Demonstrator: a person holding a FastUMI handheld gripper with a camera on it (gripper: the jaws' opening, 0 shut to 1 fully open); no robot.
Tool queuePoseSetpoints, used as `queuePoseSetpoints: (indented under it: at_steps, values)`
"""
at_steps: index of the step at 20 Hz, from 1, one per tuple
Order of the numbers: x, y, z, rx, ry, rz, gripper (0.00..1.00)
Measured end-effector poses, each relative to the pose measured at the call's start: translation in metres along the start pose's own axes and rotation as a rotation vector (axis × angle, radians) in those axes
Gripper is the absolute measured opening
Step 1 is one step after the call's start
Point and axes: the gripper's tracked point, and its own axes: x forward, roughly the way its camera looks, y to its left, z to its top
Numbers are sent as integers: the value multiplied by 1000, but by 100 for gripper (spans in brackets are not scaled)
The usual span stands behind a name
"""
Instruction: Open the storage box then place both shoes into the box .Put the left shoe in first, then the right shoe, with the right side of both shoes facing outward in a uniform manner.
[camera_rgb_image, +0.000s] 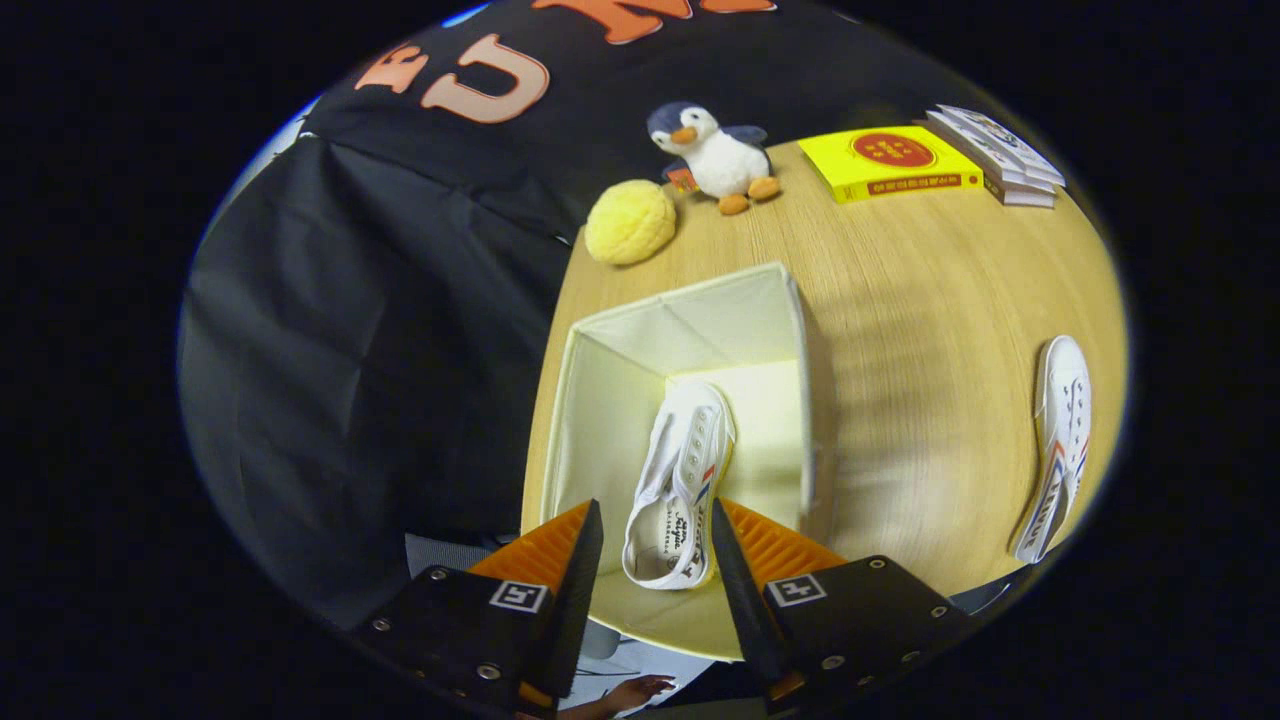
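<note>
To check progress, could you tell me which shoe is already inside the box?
The shoe between the open gripper's fingers lies in the box; the other shoe lies on the table.

The gripper (655, 560) points steeply downward, its two fingers (580, 570) spread apart — a clear gap stands between them and neither presses on anything. They hang above the near edge of the table, just off its left corner. Below the fingers a person's hand (635, 692) shows — fingers extended, resting low.
</note>
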Motion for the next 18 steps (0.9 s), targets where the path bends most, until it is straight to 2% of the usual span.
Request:
queuePoseSetpoints:
  at_steps: [2,6,11,18]
  values:
    - [-23,-40,26,-45,-112,-65,77]
    - [-64,-154,32,-50,-196,-257,84]
    - [-99,-266,-20,54,-144,-424,85]
    - [-108,-343,-68,26,-94,-558,83]
